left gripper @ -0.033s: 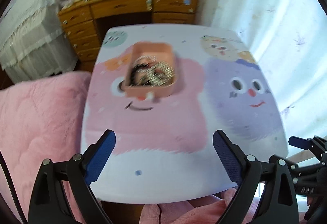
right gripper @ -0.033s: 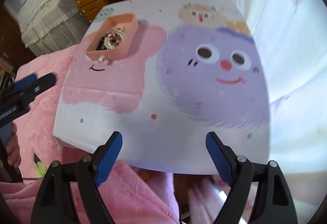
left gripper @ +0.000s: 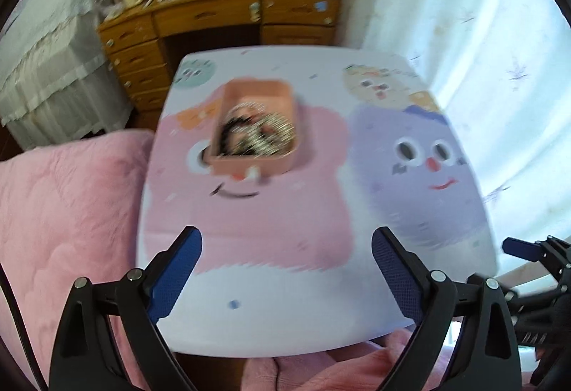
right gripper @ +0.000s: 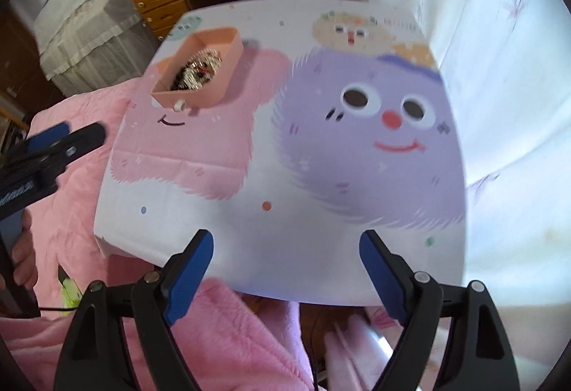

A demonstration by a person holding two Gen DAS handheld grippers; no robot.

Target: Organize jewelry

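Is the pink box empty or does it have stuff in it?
It has stuff in it. The box holds a tangled heap of shiny jewelry, silvery and dark pieces, seen from both cameras.

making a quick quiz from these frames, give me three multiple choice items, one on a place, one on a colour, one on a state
1. Where does the box stand?
A. on the pink creature print
B. on the purple creature print
C. on the wooden desk

2. What colour are the left gripper pads?
A. red
B. blue
C. green

3. What is between the right gripper fingers?
A. a necklace
B. the box
C. nothing

Answers:
1. A, pink print lies under it on the table.
2. B, both pads show blue.
3. C, its opening jaws frame only tabletop.
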